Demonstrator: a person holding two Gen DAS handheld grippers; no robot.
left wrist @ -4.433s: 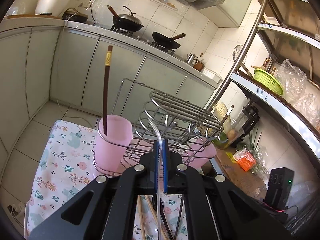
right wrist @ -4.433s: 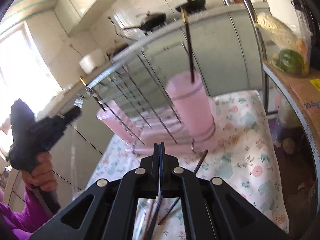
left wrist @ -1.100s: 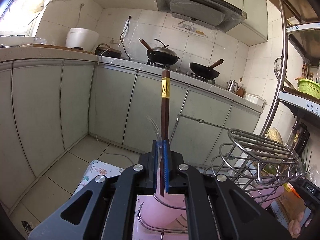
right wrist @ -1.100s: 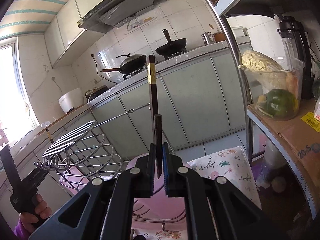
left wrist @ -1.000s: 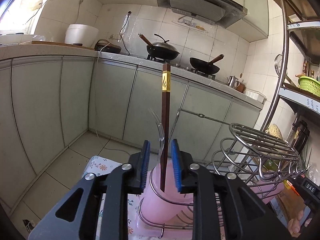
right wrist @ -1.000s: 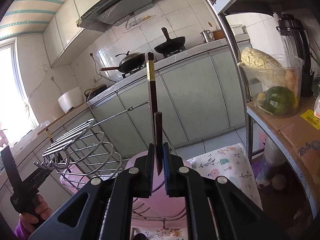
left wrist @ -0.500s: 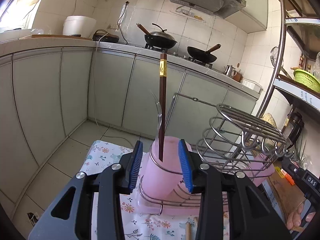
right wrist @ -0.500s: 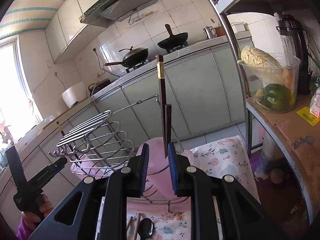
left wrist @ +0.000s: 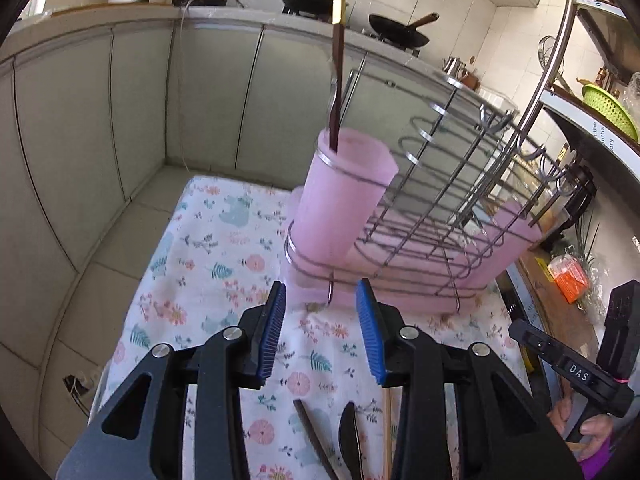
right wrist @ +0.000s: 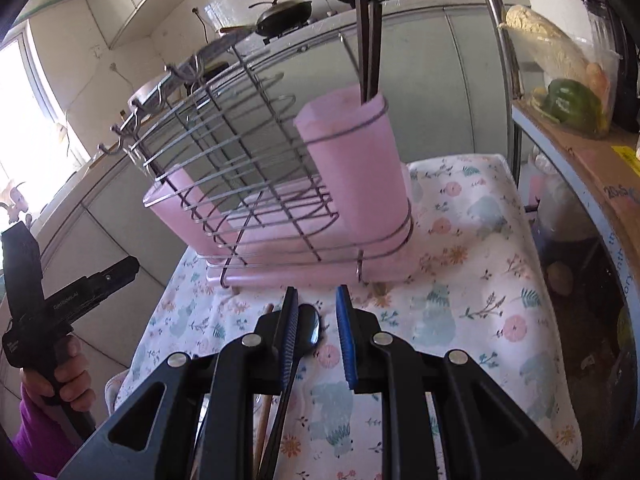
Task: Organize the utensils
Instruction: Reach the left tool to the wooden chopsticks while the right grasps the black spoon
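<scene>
Table: a floral tablecloth (left wrist: 208, 248) covers it, and the wire rack (right wrist: 256, 160) stands on the cloth.
Rack: chrome wire on a pink tray; a pink cup (right wrist: 356, 168) sits ringed by wire at one end.
Chopsticks: two dark chopsticks (right wrist: 366, 36) stand upright in that cup; my left view shows a gold band near the top.
My left gripper (left wrist: 322, 336): jaws spread wide, holding nothing, just short of the rack.
My right gripper (right wrist: 318, 336): jaws apart, empty, above a black spoon (right wrist: 306, 330) lying on the cloth.
Loose utensils: a dark chopstick (left wrist: 314, 436) and a light wooden one (right wrist: 262, 432) lie flat beside the spoon.
</scene>
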